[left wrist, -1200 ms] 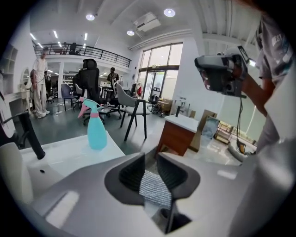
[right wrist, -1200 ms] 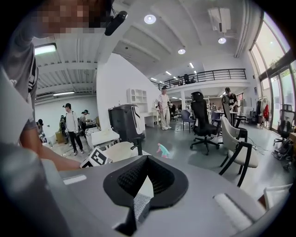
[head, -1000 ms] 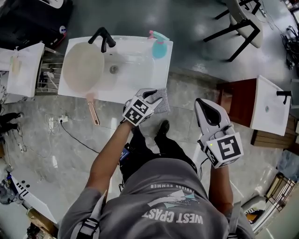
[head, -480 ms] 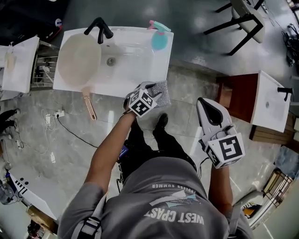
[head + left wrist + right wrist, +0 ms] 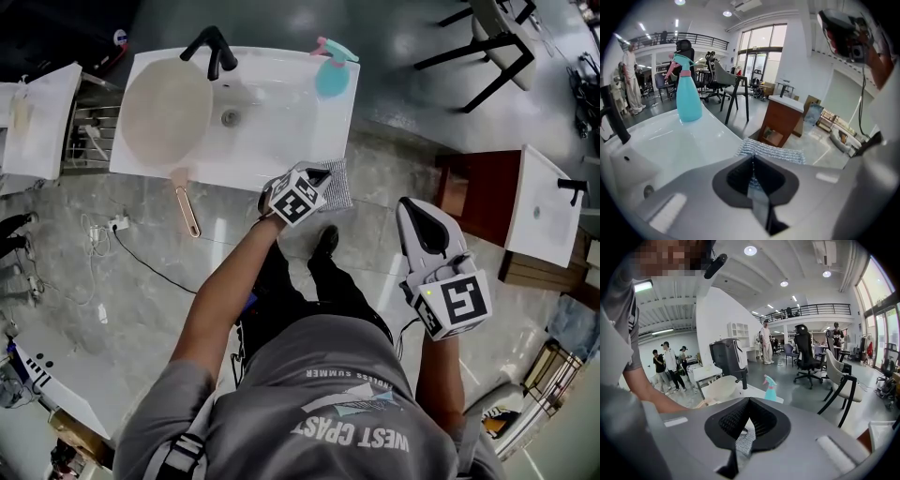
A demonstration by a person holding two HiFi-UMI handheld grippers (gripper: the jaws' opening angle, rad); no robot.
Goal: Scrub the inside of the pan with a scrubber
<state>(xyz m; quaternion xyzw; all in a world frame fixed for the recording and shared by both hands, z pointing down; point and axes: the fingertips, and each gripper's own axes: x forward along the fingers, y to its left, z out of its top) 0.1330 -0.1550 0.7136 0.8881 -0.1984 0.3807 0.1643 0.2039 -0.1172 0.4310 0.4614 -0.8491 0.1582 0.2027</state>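
Observation:
A cream pan (image 5: 167, 105) with a copper handle (image 5: 186, 212) lies in the left half of the white sink (image 5: 281, 131); the right gripper view shows it far off as well (image 5: 719, 386). A grey woven scrubber (image 5: 337, 185) rests on the sink's front right corner. My left gripper (image 5: 321, 177) is shut on its near edge, and the cloth (image 5: 771, 151) spreads out beyond the closed jaws (image 5: 752, 159). My right gripper (image 5: 413, 208) hangs over the floor to the right of the sink, shut with nothing in it (image 5: 748, 401).
A black faucet (image 5: 214, 49) stands at the sink's back edge and a teal spray bottle (image 5: 330, 73) at its back right corner. A brown cabinet with another white basin (image 5: 544, 211) is at the right. A wire rack (image 5: 94, 141) and floor cables (image 5: 122, 246) lie at the left.
My left gripper has shifted a little to the right along the sink's front edge and closed on the scrubber. The right gripper has hardly moved.

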